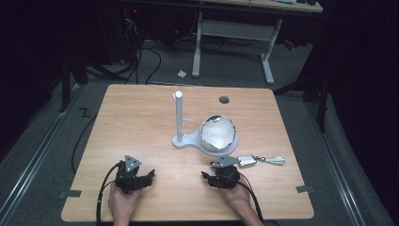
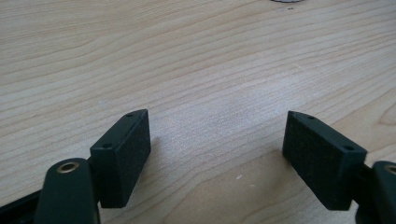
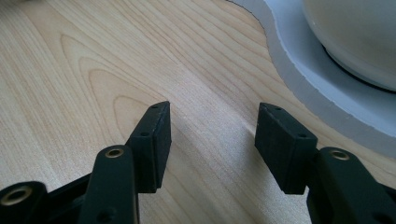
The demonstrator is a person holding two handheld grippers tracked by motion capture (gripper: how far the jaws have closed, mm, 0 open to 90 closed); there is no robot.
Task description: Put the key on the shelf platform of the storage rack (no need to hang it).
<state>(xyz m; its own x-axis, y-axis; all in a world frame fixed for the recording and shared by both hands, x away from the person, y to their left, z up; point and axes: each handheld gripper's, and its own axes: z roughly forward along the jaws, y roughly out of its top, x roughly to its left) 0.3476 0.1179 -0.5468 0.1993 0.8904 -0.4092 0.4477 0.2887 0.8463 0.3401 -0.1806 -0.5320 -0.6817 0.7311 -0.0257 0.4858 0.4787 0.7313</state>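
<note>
Both tongs, left (image 1: 149,174) and right (image 1: 205,176), rest wide open and empty on the wooden surface (image 1: 141,122); silver keychain tag (image 1: 246,160) lies just right of the right tongs, below the white bowl-and-post stand (image 1: 186,140), so approach low and square.

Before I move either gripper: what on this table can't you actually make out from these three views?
- Keychain item, high view: too small to identify; the right gripper covers its near end.
- Bowl contents, high view: glare washes them out.
- Bowl, right gripper view: cut off by the top and right edges.
- Stand base, left gripper view: sliver at the top edge.
</note>
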